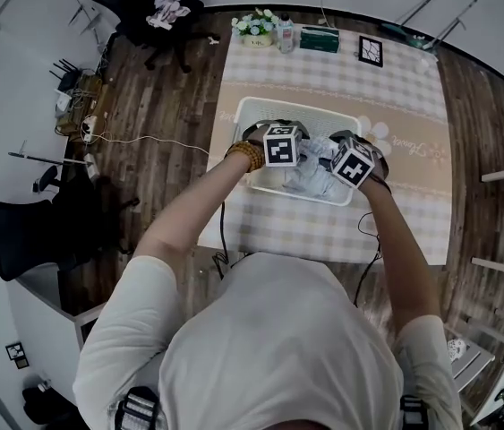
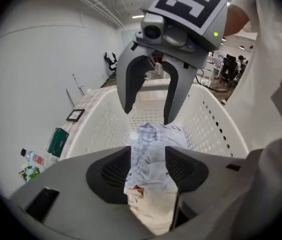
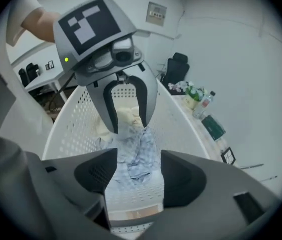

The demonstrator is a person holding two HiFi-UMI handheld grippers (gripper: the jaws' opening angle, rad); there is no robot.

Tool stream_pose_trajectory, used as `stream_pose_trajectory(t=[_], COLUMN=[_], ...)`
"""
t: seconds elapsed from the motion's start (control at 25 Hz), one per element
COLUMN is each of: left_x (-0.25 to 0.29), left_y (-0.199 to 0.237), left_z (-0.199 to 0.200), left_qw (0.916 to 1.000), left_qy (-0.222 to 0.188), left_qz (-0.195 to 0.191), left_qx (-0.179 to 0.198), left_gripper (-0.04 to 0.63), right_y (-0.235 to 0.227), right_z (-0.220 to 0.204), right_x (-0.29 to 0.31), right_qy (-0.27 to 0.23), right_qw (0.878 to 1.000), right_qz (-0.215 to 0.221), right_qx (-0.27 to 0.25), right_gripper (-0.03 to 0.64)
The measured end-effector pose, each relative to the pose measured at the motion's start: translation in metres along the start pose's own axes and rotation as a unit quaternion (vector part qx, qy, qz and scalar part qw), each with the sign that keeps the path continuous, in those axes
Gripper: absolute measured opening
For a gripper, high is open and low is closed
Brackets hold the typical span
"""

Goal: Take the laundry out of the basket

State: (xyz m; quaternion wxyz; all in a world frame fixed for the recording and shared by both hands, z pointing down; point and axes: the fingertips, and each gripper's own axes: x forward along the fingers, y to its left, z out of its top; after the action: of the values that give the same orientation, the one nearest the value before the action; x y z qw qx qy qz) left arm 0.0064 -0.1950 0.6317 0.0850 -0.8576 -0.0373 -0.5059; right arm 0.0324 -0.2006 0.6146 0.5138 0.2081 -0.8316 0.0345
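The left forearm [image 1: 189, 213] and right forearm [image 1: 404, 240] are bare. Both stretch forward and angle in toward each other, so the two tools sit side by side, near but apart. The left tool [image 2: 148, 166] points steeply down, its jaws standing apart with the pads pressing on nothing. The right tool [image 3: 133, 176] tilts the same way, its jaws likewise apart. The tools face each other, marker cubes uppermost.

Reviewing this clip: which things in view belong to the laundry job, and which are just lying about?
Part of the job: white basket; pale blue garment and cream garment inside it; left gripper and right gripper, both open.

Just lying about: flowers, bottle, green box and framed picture at the table's far edge; black office chair beyond.
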Motion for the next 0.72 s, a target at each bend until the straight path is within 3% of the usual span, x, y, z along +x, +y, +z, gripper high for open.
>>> stream_pose_trajectory(t=[0.28,0.52,0.72], left_x=[0.038,0.057,0.08], left_y=[-0.013,-0.013,-0.015], left_z=[-0.026,-0.05,-0.061], left_qw=[0.9976,0.9945,0.9909], left_qy=[0.041,0.062,0.073], left_qz=[-0.048,-0.079,-0.106], left_qx=[0.027,0.029,0.037], left_gripper=[0.262,0.278,0.291], right_y=[0.017,0.038,0.046], right_z=[-0.01,0.0,-0.02], right_x=[0.035,0.069,0.108], right_qy=[0.07,0.091,0.139], right_qw=[0.992,0.984,0.975], right_qz=[0.051,0.114,0.147], right_qx=[-0.096,-0.105,-0.09], right_gripper=[0.323,0.354,0.373])
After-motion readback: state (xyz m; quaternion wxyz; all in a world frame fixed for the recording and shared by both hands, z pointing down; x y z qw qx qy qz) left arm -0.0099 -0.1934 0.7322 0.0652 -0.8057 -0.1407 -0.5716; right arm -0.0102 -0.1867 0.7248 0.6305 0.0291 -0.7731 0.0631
